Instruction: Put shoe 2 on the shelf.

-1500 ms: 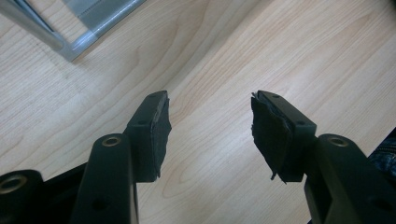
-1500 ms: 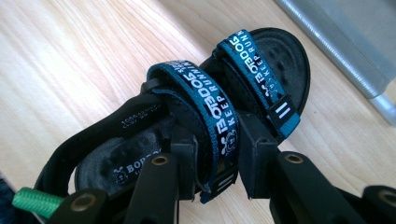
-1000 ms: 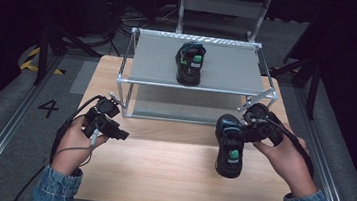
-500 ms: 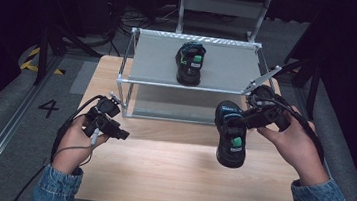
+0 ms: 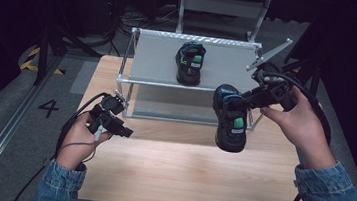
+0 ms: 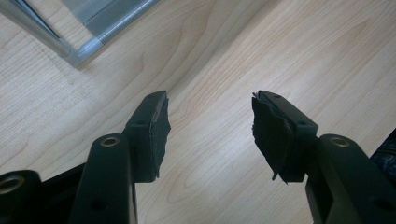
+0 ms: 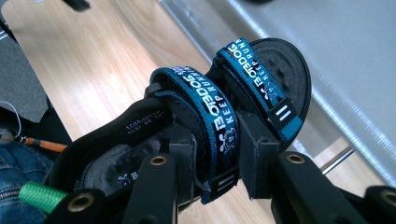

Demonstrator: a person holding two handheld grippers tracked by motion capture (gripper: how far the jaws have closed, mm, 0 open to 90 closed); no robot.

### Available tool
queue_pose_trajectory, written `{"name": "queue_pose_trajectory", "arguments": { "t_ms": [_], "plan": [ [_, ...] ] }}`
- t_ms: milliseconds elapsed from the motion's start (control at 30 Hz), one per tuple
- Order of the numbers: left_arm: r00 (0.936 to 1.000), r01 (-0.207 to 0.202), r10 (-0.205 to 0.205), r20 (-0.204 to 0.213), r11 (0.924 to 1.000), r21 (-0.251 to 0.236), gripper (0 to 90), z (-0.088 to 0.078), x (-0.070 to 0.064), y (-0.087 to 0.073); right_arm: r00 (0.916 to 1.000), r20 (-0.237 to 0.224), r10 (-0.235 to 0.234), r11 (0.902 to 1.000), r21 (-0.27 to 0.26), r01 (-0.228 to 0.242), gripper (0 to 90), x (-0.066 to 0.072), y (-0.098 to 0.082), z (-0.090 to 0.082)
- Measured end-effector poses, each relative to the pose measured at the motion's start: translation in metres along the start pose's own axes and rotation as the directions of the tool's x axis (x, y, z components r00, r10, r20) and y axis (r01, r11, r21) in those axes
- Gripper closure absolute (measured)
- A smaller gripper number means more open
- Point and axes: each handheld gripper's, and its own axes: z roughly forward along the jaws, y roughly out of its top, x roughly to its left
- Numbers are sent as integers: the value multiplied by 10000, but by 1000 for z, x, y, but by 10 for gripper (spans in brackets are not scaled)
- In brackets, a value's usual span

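Right tool (image 5: 251, 99): jaws pinching the blue strap of sandal 1 (image 5: 230, 120), which I hold lifted clear of the tabletop (image 5: 168, 175), toe hanging toward me. The rack (image 5: 220, 67) lies directly beyond it; I judge the shelf is the target. Sandal 2 (image 5: 189, 63) already sits there, long axis running away from me, with free shelf to its right. My right hand is nearer. Left tool (image 6: 208, 128): jaws spread, holding nothing, low over the tabletop beside the rack's left leg.
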Motion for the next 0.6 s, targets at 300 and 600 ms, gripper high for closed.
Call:
{"name": "queue_pose_trajectory", "arguments": {
  "t_ms": [300,600],
  "plan": [
    [9998,3,-1,184,9999,-130,449,-2,3,5,10000,-33,94,9999,-130,-95,695,-21,32,3],
    [9997,33,-29,252,9999,-145,451,1,7,6,9995,242,218,9995,202,-223,695,-50,66,22]
  ]
}}
